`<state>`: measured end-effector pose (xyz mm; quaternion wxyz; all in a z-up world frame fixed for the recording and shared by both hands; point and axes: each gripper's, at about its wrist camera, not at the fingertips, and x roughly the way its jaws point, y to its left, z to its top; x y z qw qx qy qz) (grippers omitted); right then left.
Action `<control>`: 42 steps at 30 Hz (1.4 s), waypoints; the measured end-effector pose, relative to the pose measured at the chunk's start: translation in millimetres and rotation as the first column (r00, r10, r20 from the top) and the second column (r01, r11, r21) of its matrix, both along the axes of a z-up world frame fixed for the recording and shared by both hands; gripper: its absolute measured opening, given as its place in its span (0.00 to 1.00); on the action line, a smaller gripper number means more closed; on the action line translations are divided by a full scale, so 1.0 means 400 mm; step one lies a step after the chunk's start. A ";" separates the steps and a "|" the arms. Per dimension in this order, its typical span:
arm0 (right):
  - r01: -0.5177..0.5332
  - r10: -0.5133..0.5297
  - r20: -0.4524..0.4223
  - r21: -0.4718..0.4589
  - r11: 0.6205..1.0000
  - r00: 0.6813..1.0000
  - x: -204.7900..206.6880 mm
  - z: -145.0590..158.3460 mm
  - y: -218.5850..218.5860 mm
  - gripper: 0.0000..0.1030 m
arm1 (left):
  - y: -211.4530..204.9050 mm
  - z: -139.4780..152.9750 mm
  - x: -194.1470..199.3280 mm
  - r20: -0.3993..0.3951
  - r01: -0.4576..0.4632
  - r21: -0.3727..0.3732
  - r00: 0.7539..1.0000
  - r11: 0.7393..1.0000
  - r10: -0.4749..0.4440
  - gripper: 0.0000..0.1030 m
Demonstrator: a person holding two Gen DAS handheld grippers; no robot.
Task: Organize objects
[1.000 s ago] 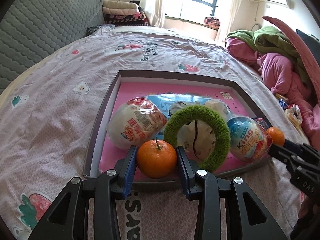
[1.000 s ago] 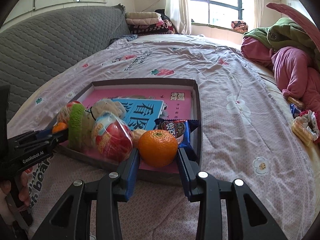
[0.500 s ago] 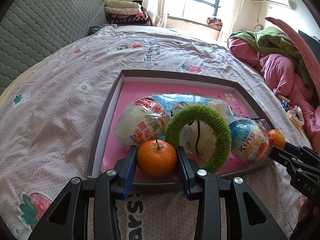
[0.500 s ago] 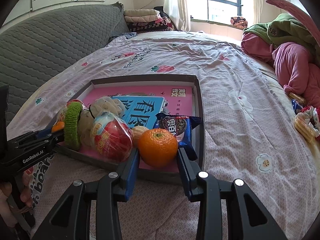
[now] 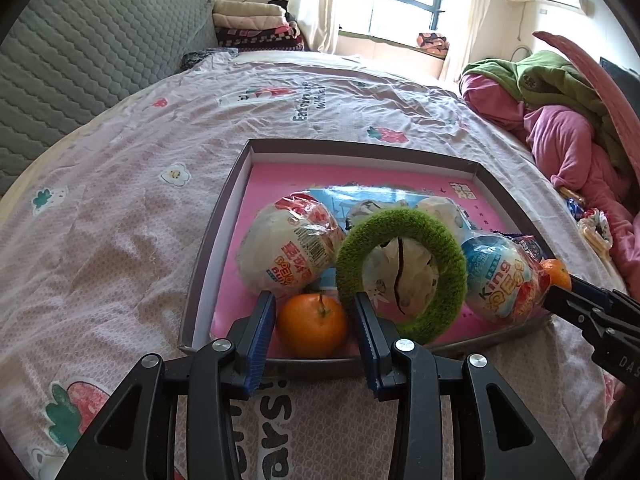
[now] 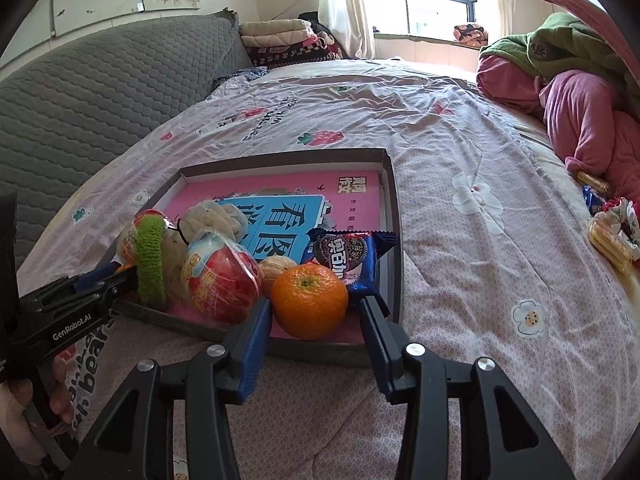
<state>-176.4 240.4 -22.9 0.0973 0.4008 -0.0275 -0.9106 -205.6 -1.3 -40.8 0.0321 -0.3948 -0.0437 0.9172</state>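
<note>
A shallow grey tray (image 5: 208, 256) lies on the bed. It holds a pink booklet, two foil-wrapped toy eggs (image 5: 288, 256) (image 5: 500, 280), a green fuzzy ring (image 5: 400, 276) and a blue cookie pack (image 6: 344, 256). One orange (image 5: 312, 326) rests on the tray floor at the near edge between the pads of my left gripper (image 5: 313, 300). A slim gap shows at the right pad. A second orange (image 6: 309, 300) sits in the tray's near right corner. My right gripper (image 6: 314, 308) straddles it. Its jaws are opening and stand clear of the fruit.
Loose wrapped snacks (image 6: 608, 236) lie on the sheet to the right. A heap of pink and green clothes (image 5: 560, 128) fills the far right. A grey quilted headboard (image 5: 80, 60) runs along the left. A hand (image 6: 16, 412) holds the left gripper's handle.
The right jaws have spread off their orange, which stays in the tray. The left orange has sunk slightly between its pads. Neither hand has shifted.
</note>
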 end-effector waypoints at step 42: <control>-0.020 0.004 -0.249 -0.061 0.998 0.968 0.144 0.120 -0.028 0.60 | 0.002 0.151 0.161 -0.115 -0.021 -0.010 0.993 1.000 0.020 0.73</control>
